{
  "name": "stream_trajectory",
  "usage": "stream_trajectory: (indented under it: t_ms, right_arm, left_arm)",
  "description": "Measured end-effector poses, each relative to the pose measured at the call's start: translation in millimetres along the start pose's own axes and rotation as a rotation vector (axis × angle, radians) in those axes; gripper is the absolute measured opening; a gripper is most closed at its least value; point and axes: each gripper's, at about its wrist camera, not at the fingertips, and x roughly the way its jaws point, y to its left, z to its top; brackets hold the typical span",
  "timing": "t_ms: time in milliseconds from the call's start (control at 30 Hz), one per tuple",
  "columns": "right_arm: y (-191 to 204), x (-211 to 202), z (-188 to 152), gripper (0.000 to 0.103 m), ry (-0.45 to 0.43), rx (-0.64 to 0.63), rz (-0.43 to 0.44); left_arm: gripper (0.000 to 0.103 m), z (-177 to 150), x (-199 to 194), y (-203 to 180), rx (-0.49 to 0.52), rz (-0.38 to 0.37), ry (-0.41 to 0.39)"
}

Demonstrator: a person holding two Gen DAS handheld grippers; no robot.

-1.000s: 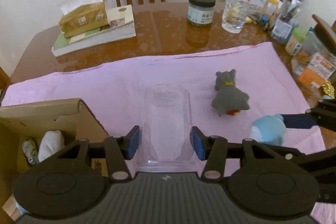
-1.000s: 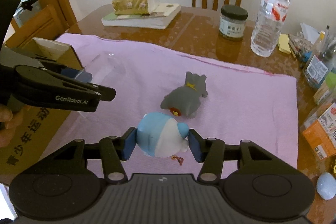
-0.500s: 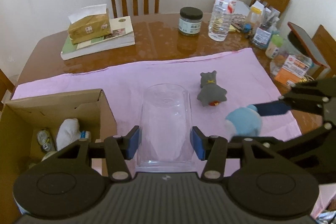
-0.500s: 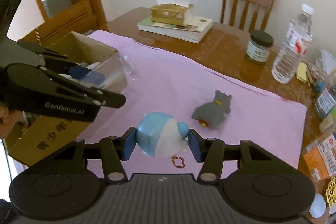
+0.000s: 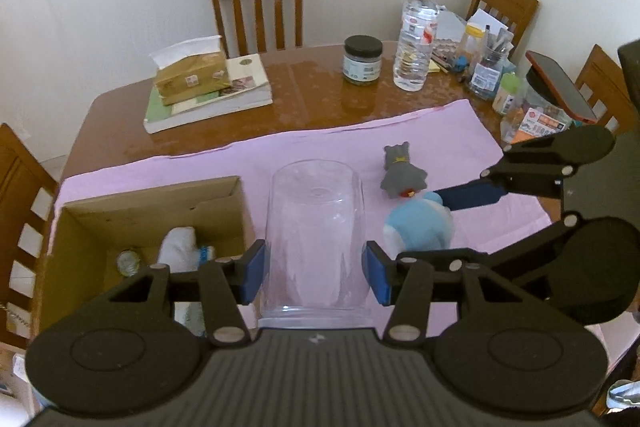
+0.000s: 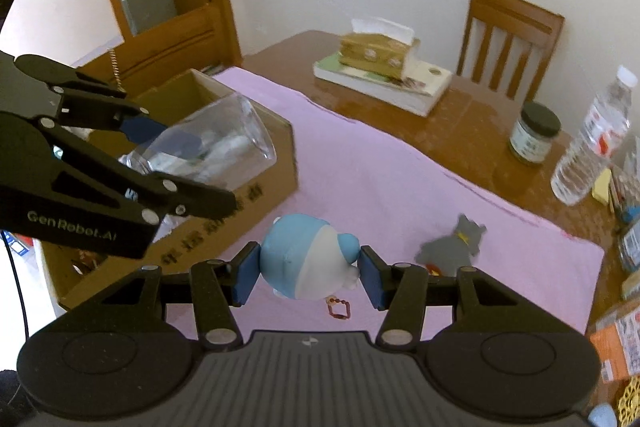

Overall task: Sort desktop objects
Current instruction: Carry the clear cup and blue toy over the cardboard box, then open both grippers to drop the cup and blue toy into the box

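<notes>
Between your left gripper's (image 5: 315, 270) jaws you are gripping a clear glass (image 5: 316, 243), while your right gripper (image 6: 307, 277) is clamping a blue toy (image 6: 308, 255) between its own.

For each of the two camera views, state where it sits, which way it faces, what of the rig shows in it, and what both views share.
Left wrist: sits on the left gripper, looking forward and down across the table; its fingers clamp the clear cup, and the right gripper enters from the right.
Right wrist: sits on the right gripper, facing the table's far left corner; its fingers clamp the blue toy, with the left gripper at left.
Shared: cardboard box, grey toy, pink cloth, both held objects.
</notes>
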Motion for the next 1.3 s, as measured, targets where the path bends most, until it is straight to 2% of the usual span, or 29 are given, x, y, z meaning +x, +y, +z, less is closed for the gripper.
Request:
stream_trajectory:
  t_ms: [367,667,1067,1133,1167,1300]
  right_arm:
    - [41.4,4.1,21.8,0.058,-0.008,-0.068,0.061]
    - [86.7,11.4,36.7,0.058,0.000,-0.156,0.143]
    - [136.3,34.8,49.6,0.058,0.025,-0.220,0.237]
    - [140.7,38.5,51.8,0.059,0.031,-0.227,0.260]
    - [142.7,39.5,52.4,0.063,0.031,-0.227,0.269]
    - [143.2,39.0,53.1,0.070,0.028,-0.228,0.260]
  left_arm:
    - [0.051,-17.6,-22.3,46.1,-0.040,0.070,0.000]
    - [0.051,-36.1,-28.9,92.5,-0.087,0.128,0.019]
    - [0.052,-42.4,-18.4,143.2,-0.120,0.180,0.048]
    - [0.052,-40.8,-14.4,147.6,-0.120,0.181,0.050]
    - [0.052,-39.3,-12.0,149.6,-0.121,0.182,0.050]
    - [0.052,-33.7,-3.7,156.5,-0.130,0.179,0.050]
